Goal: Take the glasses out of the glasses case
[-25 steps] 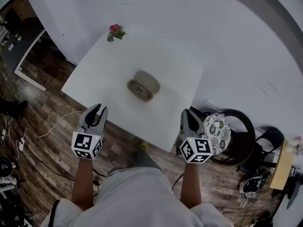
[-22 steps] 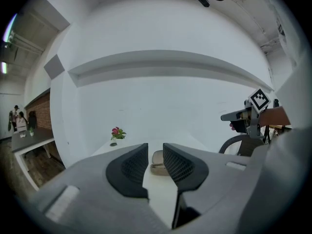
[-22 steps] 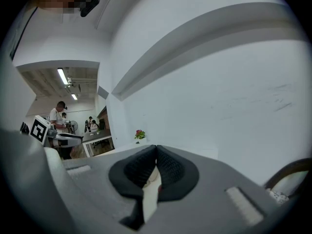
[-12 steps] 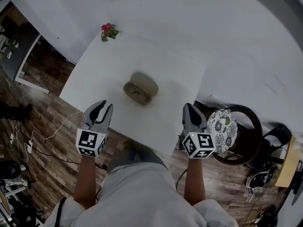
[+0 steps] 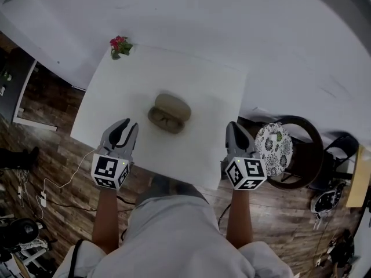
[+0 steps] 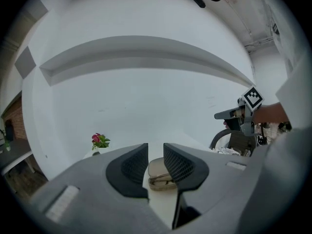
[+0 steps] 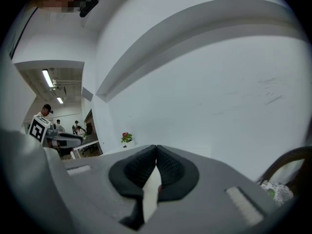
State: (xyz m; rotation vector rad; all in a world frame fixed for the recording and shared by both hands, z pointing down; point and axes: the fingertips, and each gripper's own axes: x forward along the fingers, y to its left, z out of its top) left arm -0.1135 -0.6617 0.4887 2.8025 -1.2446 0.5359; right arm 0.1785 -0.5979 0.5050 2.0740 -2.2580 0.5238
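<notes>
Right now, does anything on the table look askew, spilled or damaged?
Nothing stands out. The beige oval glasses case lies open on the white square table, thin-framed glasses inside. The small red-flowered plant stands upright at the far corner. The left hand-held gripper, open, and the right hand-held gripper, shut, hold nothing.

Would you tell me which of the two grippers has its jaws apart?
The left gripper: its jaws stand apart and grip nothing, while the right gripper has its jaws closed tip to tip.
</notes>
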